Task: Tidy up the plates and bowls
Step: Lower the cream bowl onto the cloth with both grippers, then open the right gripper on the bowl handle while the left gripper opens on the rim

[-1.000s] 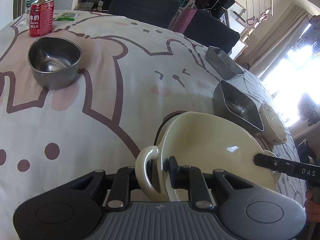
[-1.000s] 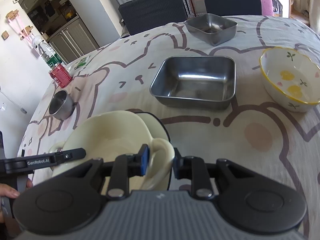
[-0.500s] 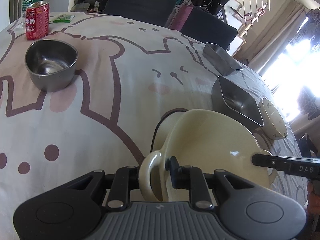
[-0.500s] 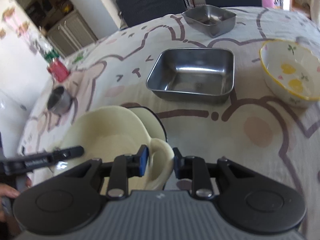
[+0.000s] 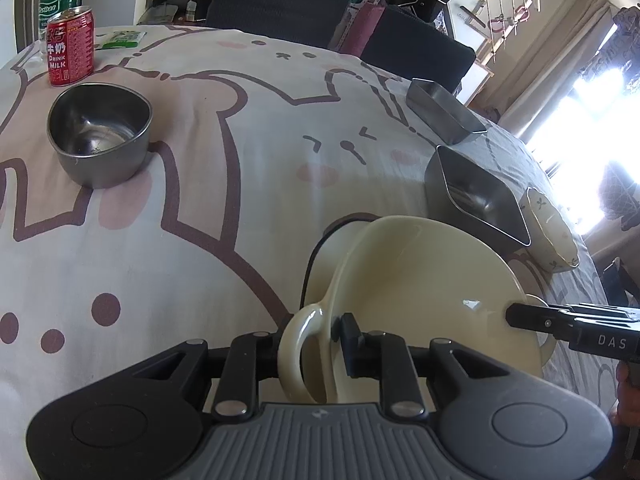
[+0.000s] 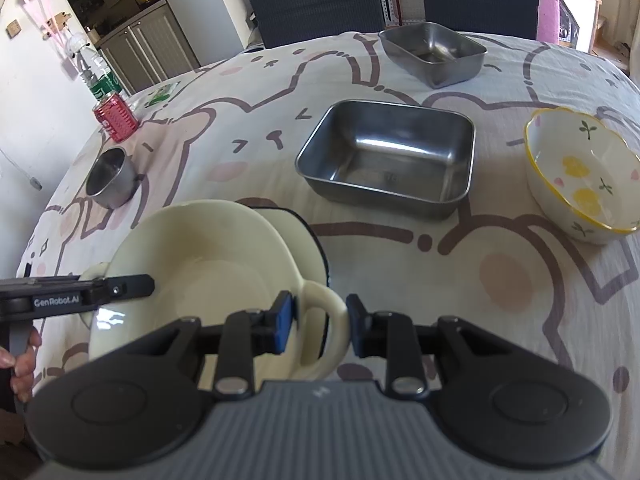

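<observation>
The left gripper (image 5: 316,344) points down at a slope and stands at the left loop handle of the cream bowl (image 5: 420,280); its jaws are on both sides of the handle, and I cannot tell if the pads press on it. The right gripper (image 6: 318,326) has the same slope at the other handle; its blue pad (image 6: 284,322) touches the handle, but a thin gap shows at the other jaw. The bowl is tilted and sits on a cream plate with a dark rim (image 6: 308,240), near the front edge of the table.

From left to right, well apart on the soft cartoon cloth (image 5: 240,160), are a red can (image 5: 70,46), a round steel bowl (image 5: 100,132), two square steel trays (image 6: 388,156) and a flowered bowl with wavy yellow rim (image 6: 580,180). Wide bare cloth lies between them
</observation>
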Motion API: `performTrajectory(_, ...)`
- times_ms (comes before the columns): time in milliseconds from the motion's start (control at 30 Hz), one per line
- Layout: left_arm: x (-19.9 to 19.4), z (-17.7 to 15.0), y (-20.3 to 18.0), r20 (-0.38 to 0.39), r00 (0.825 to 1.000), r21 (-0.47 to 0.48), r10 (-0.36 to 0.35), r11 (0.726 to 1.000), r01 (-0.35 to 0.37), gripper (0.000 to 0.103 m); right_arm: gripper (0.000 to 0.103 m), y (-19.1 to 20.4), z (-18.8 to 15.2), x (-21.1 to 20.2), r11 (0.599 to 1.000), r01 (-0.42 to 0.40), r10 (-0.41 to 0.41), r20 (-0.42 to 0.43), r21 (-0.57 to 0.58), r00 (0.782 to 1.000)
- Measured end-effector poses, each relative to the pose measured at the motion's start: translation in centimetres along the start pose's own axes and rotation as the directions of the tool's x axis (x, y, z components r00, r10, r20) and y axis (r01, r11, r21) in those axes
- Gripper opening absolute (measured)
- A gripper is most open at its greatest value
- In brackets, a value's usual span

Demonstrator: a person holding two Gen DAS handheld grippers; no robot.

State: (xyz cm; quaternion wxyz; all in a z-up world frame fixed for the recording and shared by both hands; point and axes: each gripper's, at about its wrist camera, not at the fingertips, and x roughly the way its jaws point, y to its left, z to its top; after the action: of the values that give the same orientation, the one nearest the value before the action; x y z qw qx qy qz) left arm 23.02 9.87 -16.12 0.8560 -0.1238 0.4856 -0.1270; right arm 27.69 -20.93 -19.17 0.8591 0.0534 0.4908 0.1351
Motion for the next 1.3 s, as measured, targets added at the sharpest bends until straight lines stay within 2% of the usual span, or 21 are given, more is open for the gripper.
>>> performTrajectory(467,0.1,0.3,-0.9,-0.028,0.998,0.07,0.051,0.996,-0.049,0.032,0.036,0.6,-0.2,-0.2,0.998,0.034,-0.034,0.013,-0.043,0.999)
performTrajectory(600,0.1,0.3,-1.1,-0.025,0.998,0.092,0.06,0.994,-0.057,0.035,0.043,0.6,-0.2,-0.2,0.997,0.052,-0.052,0.011,-0.055,0.999)
performTrajectory(667,0.1,0.3,-1.1,-0.023,0.997,0.098,0.07,0.993,-0.067,0.039,0.044,0.5,-0.2,-0.2,0.997,0.056,-0.056,0.01,-0.056,0.998)
performTrajectory(833,0.2,0.3,-1.1,-0.025,0.997,0.095,0.072,0.993,-0.069,0.039,0.046,0.3,-0.1,-0.2,0.997,0.056,-0.055,0.007,-0.048,0.998)
performTrajectory(1033,0.2,0.3,-1.2,-0.027,0.997,0.091,0.073,0.993,-0.07,0.039,0.054,0.2,-0.1,-0.2,0.996,0.074,-0.073,0.007,-0.054,0.997)
performTrajectory(1167,0.2,0.4,-1.0,-0.03,0.997,0.078,0.069,0.995,-0.066,0.039,0.067,-0.5,-0.1,0.1,0.997,0.08,-0.08,-0.007,-0.015,0.997)
performTrajectory(1233,0.2,0.4,-1.0,-0.033,0.998,0.072,0.061,0.996,-0.059,0.036,0.066,-0.9,-0.1,0.1,0.998,0.06,-0.06,-0.014,0.007,0.998)
performTrajectory(1267,0.2,0.4,-1.0,-0.035,0.998,0.069,0.056,0.996,-0.053,0.034,0.059,-1.0,-0.1,0.1,0.999,0.042,-0.041,-0.016,0.012,0.999)
performTrajectory(1300,0.2,0.4,-1.0,-0.037,0.998,0.065,0.046,0.997,-0.044,0.031,0.048,-1.0,-0.1,0.1,1.0,0.016,-0.016,-0.017,0.016,1.0)
